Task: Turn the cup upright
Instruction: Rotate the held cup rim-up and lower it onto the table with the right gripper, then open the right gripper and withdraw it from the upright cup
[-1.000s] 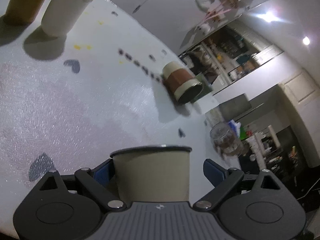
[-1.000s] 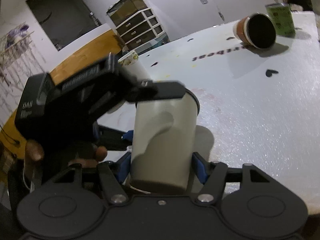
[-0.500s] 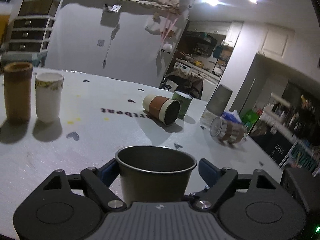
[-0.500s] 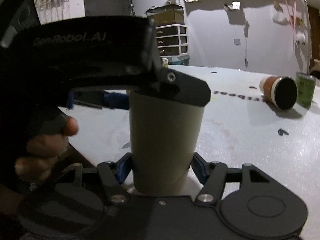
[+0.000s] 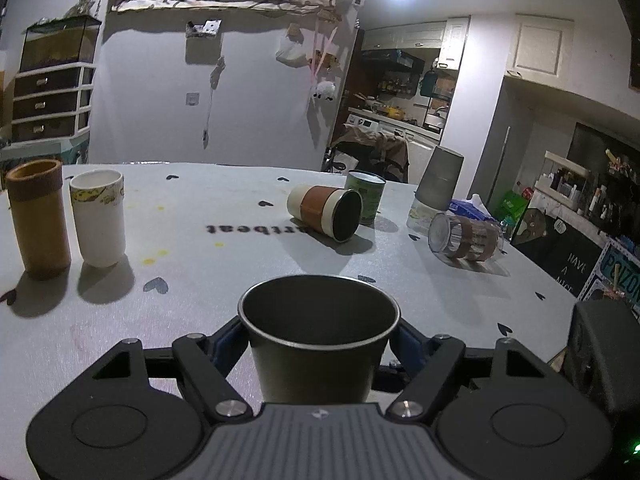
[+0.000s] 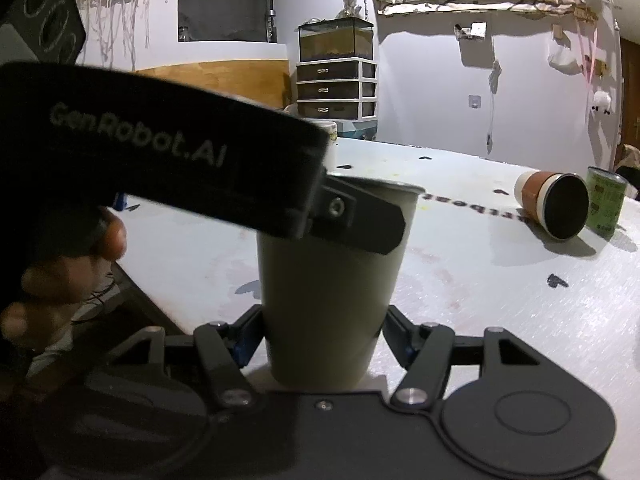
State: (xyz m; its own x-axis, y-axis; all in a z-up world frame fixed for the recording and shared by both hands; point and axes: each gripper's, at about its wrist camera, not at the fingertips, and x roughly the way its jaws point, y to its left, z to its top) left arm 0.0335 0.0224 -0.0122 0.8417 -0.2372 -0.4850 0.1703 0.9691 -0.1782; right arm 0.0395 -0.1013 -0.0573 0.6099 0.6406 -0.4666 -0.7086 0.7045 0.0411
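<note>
Both grippers flank one cup [image 5: 318, 336], upright on the table [image 5: 200, 280], mouth up, long axis vertical. The left gripper [image 5: 319, 338] pinches it near the rim, blue pads on both sides. The right gripper [image 6: 322, 338] flanks its lower body; whether its fingers press or stand just off is unclear. The left gripper's body hides the cup's upper part in the right view.
</note>
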